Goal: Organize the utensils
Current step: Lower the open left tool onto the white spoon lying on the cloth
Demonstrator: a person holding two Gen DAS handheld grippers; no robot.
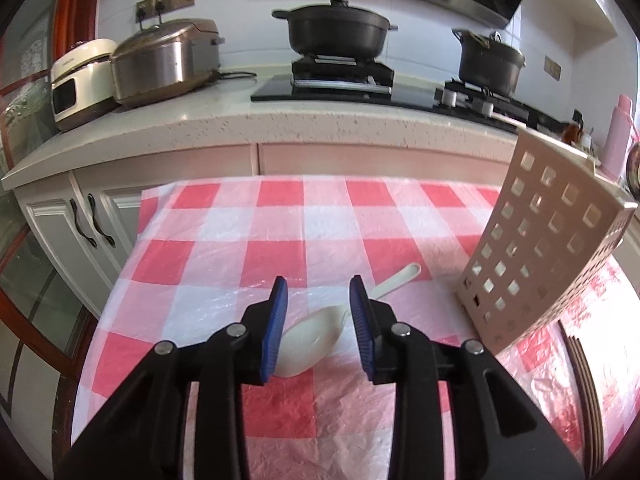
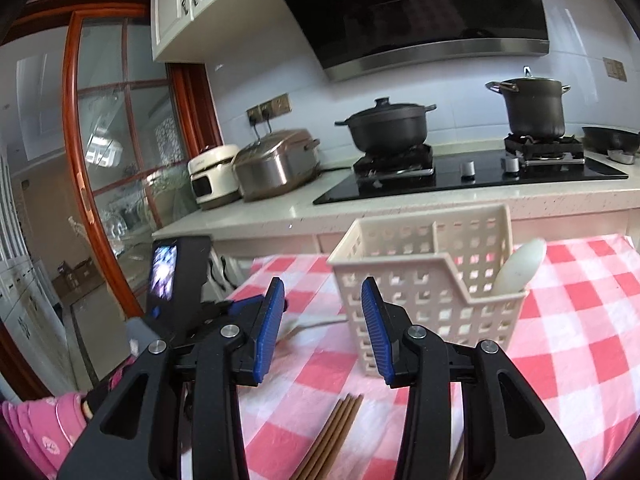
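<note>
Your left tool hangs spread over the white spoon lying on the counter; pinch its rounded bowl and it may squirt out toward the basket. Your right tool is spread too.

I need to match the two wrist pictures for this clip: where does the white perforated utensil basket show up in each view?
Left wrist view: the utensil basket stands at the right edge, right of the open left claw, looking tilted.
Right wrist view: it sits centre frame, just beyond the open right claw, with a white spoon standing in its right compartment.
Shared landmark: the low black lidded pot on the stove.
</note>
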